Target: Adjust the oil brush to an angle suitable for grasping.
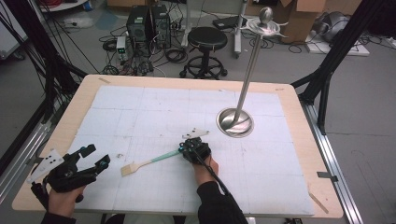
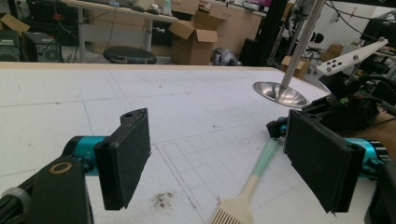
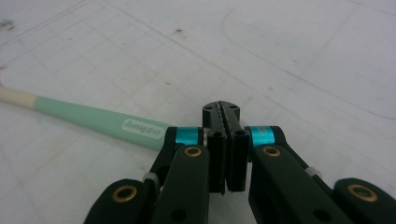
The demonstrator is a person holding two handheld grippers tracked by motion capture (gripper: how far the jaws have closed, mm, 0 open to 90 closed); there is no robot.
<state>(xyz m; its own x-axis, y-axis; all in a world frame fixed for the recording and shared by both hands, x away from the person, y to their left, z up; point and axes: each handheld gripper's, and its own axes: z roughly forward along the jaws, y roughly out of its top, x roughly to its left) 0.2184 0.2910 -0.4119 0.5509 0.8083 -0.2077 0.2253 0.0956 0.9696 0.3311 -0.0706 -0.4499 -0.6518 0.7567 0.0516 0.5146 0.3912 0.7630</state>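
A brush (image 1: pixel 149 163) with a mint-green handle and pale bristles lies flat on the white mat, bristles toward the left. My right gripper (image 1: pixel 183 148) sits low at the handle's far end. In the right gripper view its jaws (image 3: pixel 221 109) are shut pad to pad, and the handle (image 3: pixel 93 119) runs off to the left, passing under the left finger rather than between the pads. My left gripper (image 1: pixel 97 156) is held at the near left, open. In its own view the wide gap (image 2: pixel 219 158) frames the brush (image 2: pixel 254 179) and the right gripper (image 2: pixel 343 112) beyond.
A tall metal stand rises from a round dished base (image 1: pixel 235 122) right of centre, with hooks at its top (image 1: pixel 264 23). The white gridded mat (image 1: pixel 154 107) covers a wooden table (image 1: pixel 299 116). A dark smudge (image 2: pixel 161 199) marks the mat. A stool (image 1: pixel 207 39) stands behind.
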